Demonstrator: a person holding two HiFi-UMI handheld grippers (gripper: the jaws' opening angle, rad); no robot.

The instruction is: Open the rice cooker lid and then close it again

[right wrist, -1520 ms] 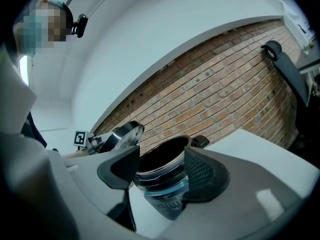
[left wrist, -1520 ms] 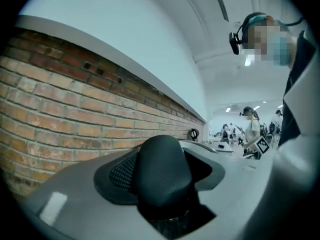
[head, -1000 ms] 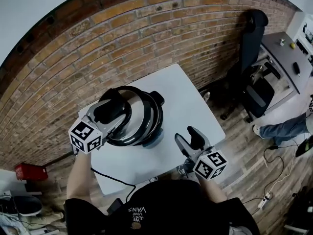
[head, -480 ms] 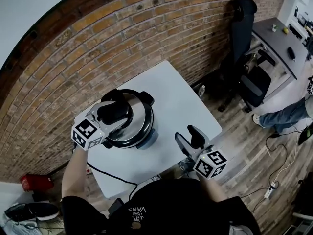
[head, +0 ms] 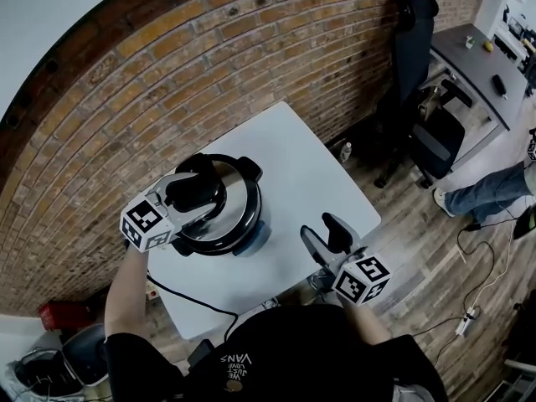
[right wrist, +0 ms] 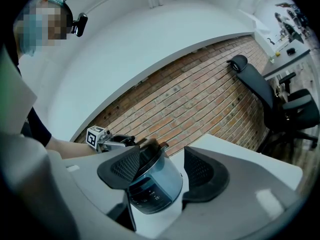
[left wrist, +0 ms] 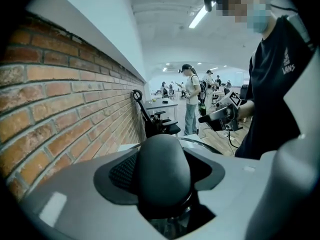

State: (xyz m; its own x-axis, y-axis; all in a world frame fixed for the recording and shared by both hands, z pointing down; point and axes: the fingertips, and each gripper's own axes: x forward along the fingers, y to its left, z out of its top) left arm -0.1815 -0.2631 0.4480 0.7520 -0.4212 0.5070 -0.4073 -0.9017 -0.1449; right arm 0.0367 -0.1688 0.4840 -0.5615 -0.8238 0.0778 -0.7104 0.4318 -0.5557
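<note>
A silver rice cooker (head: 239, 224) stands on a white table (head: 310, 174) by the brick wall. Its round metal lid (head: 226, 193) lies over the pot and looks a little tilted in the right gripper view (right wrist: 147, 151). My left gripper (head: 197, 191) comes in from the left and is shut on the lid's black knob (left wrist: 162, 169), which fills the gap between its pads. My right gripper (head: 322, 231) hangs over the table's front edge, open and holding nothing. Past its jaws (right wrist: 162, 171) the cooker's blue-grey front panel (right wrist: 150, 191) shows.
A black power cord (head: 193, 304) runs off the table's front left. A black office chair (head: 419, 65) and a grey desk (head: 473, 65) stand to the right, with a person's legs (head: 486, 193) and floor cables (head: 469, 316) beyond. Far-off people show in the left gripper view.
The left gripper has sunk with the lid, which hung off to one side of the pot and now lies over it. The right gripper has hardly moved.
</note>
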